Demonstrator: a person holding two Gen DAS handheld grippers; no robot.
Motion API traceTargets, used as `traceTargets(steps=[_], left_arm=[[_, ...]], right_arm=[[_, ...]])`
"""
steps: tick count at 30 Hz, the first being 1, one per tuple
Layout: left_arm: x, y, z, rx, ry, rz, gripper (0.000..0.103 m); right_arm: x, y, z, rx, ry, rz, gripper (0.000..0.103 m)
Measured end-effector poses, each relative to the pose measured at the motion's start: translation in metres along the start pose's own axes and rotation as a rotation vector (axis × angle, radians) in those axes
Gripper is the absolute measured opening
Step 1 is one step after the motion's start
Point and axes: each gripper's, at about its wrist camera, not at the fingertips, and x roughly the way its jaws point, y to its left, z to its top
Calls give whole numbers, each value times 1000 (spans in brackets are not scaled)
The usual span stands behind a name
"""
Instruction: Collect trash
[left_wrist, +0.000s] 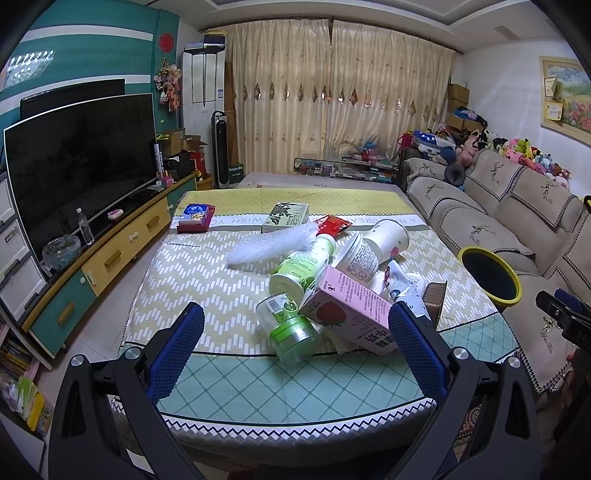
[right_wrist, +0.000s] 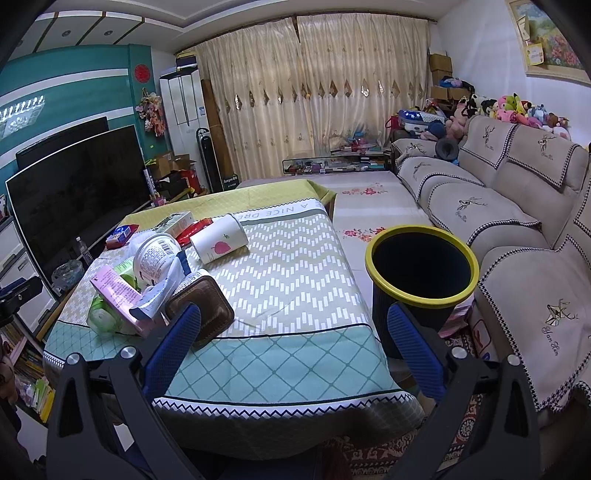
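Observation:
A heap of trash lies on the cloth-covered table (left_wrist: 207, 280): a clear jar with a green lid (left_wrist: 290, 326), a pink strawberry milk carton (left_wrist: 347, 314), a green bottle (left_wrist: 303, 264), paper cups (left_wrist: 388, 236), a brown tray (left_wrist: 434, 299) and bubble wrap (left_wrist: 266, 245). My left gripper (left_wrist: 295, 325) is open, its blue pads either side of the jar and carton, short of touching. My right gripper (right_wrist: 293, 328) is open over the table's near right corner, with the brown tray (right_wrist: 205, 310) behind its left pad. The yellow-rimmed black bin (right_wrist: 421, 273) stands on the floor right of the table.
A sofa (right_wrist: 517, 229) runs along the right, close to the bin (left_wrist: 489, 273). A TV (left_wrist: 77, 166) on a low cabinet lines the left wall. At the table's far end lie a green tissue box (left_wrist: 286, 216) and a red box (left_wrist: 195, 218).

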Motion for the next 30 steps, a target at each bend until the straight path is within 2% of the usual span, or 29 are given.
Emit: traceTargets(steps=[30], left_arm=[[7, -2, -4, -1, 13, -3, 98]], right_arm=[[3, -1, -1, 4, 8, 0, 97]])
